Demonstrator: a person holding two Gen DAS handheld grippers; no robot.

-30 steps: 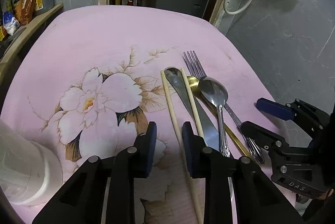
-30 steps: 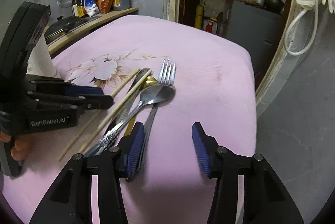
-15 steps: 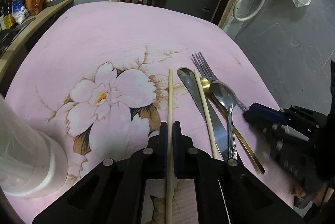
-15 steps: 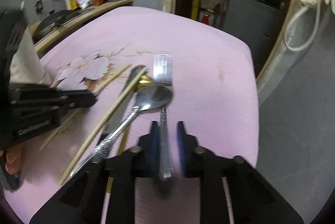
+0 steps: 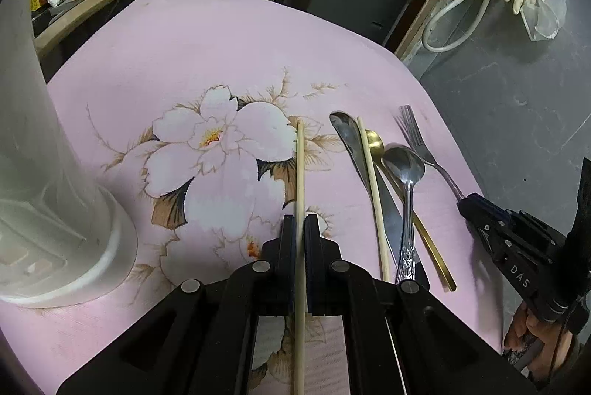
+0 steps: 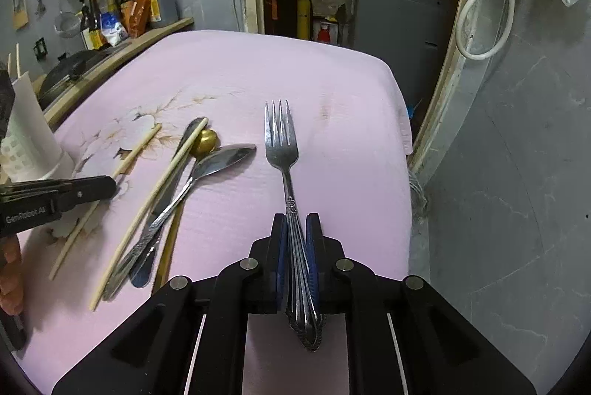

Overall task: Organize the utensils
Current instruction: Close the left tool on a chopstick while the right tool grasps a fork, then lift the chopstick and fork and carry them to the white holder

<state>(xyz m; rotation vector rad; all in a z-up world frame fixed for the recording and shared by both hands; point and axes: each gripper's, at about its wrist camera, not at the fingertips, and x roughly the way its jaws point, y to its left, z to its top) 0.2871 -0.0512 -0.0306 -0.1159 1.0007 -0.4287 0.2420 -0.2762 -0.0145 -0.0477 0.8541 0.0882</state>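
- left gripper (image 5: 300, 229): jaws pinched tight on one chopstick (image 5: 300, 173), held along its shaft; tip points away over the flower print, rear end runs back under the gripper body
- right gripper (image 6: 296, 229): jaws closed on the fork (image 6: 282, 144) at its patterned handle; tines point away, handle butt sticks out behind the blue pads
- cannot tell if the fork or the gripped chopstick is off the cloth or touching it
- pink tablecloth (image 5: 192, 55) with a white flower print covers the table
- loose pile between the two grippers: second chopstick (image 5: 373, 195) lying on top of the table knife (image 5: 354, 151), gold spoon (image 5: 375, 142) partly under them, silver spoon (image 5: 404, 169) across the gold handle
- fork sits just right of the pile, apart from it
- white utensil holder (image 5: 55, 210) at the near left edge of the table, upright; two thin sticks poke out of its top in the right wrist view
- far: wooden shelf (image 6: 122, 48) with sauce bottles (image 6: 122, 3) by the wall, left of the doorway
- white hose (image 6: 487, 18) and rubber gloves hang on the right wall
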